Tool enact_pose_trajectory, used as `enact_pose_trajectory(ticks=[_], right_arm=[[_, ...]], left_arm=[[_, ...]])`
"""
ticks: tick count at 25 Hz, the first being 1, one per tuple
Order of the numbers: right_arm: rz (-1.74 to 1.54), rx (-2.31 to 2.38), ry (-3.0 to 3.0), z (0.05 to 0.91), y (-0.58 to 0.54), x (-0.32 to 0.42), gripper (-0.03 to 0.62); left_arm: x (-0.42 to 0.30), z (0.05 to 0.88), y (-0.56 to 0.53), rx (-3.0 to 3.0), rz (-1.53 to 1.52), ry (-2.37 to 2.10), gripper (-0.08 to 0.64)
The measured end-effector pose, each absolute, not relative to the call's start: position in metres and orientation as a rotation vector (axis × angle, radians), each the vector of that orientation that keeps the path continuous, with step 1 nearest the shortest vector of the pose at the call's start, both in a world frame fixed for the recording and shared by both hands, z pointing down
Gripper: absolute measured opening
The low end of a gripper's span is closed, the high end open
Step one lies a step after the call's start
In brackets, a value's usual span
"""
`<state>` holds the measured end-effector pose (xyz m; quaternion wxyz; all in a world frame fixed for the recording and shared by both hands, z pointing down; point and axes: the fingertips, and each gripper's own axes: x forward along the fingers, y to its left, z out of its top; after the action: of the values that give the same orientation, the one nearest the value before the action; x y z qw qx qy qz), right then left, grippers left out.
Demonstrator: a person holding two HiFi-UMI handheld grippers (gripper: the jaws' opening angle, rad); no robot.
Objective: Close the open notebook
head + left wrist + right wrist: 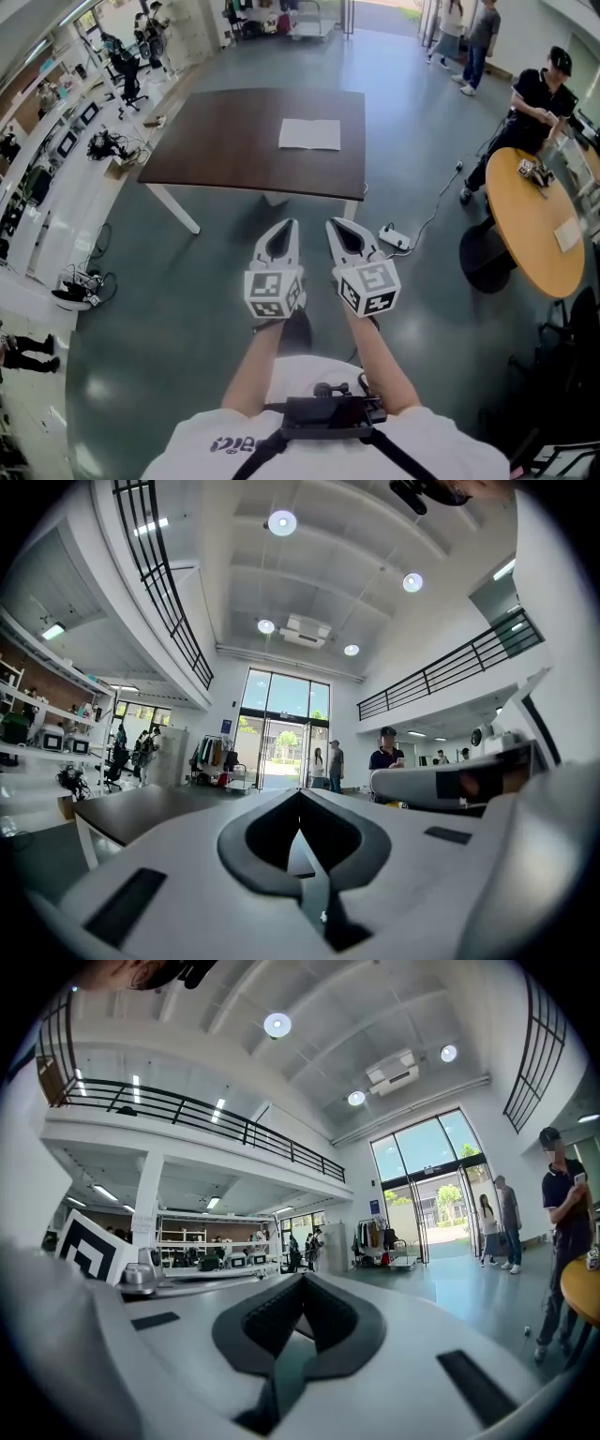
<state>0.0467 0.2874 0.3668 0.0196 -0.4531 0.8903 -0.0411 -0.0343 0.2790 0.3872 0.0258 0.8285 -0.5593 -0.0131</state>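
Plainly, the left gripper [292,224] and right gripper [331,224] are both clenched on nothing, well short of the table [225,141]. There the notebook [310,134] lies flat. If it is open, step close and part the jaws before taking a cover edge.

Bright daylight floods in through the tall glass doorway [284,728]; round ceiling lamps [281,522] glare, and fisheye edges bend into black corners

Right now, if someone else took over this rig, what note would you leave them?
Left gripper: jaws together, empty.
Right gripper: jaws together, empty.
Both are held side by side in front of the body, short of the table.
Notebook: lies open and flat on the table's right half.
Done: nothing yet.
Left: step up to the table, fold one side over, and shut the notebook.
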Motion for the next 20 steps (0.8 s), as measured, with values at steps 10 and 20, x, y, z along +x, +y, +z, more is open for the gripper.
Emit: enact_pose_trajectory(ticks=[10,20], right_arm=[[-0.089,-1.344,2.745,0.352,0.199,0.024,0.002],[-0.100,-1.449,2.697,0.344,0.082,0.021,0.002]], left_arm=[[-0.051,0.376,0.184,2.599,-0.048,-1.700,0.006],[-0.049,0.360,0.059,2.658,-0.069,-1.603,0.006]])
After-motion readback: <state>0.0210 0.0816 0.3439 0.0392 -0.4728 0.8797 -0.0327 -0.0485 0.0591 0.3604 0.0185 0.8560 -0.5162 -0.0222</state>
